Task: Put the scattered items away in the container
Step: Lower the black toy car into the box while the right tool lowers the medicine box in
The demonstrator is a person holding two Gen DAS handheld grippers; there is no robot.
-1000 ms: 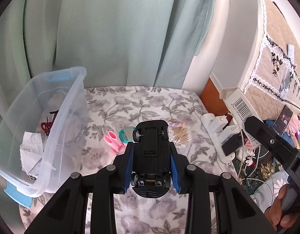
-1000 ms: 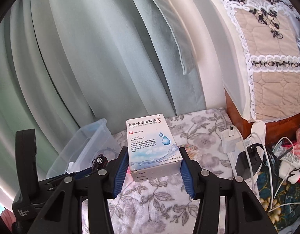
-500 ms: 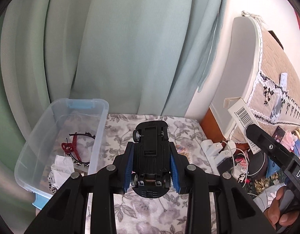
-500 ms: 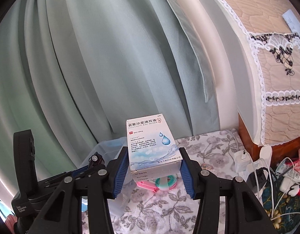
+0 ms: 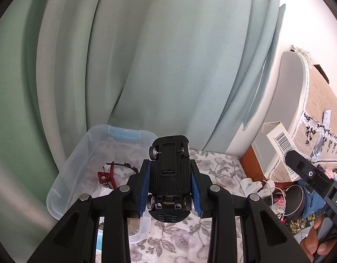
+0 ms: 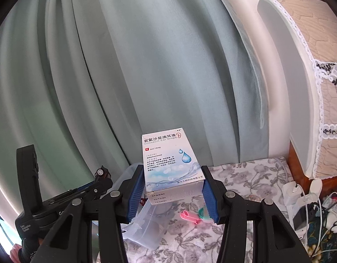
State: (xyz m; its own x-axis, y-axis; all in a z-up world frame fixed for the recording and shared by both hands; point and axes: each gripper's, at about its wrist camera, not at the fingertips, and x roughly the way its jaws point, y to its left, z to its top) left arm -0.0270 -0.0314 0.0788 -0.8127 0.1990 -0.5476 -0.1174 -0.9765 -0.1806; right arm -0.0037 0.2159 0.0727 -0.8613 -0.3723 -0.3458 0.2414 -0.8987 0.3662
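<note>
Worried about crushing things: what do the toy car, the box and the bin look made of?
Toy car: matte black moulded plastic underside, likely rigid. Box: thin printed cardboard, folded flaps visible. Bin: translucent plastic; contents show through.

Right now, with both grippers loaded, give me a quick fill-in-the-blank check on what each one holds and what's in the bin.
1. The left gripper is shut on a black toy ____, underside facing the camera.
2. The right gripper holds a box of ear ____.
3. The red hair clip lies inside the clear plastic ____.

Missing words: car; drops; bin
</note>
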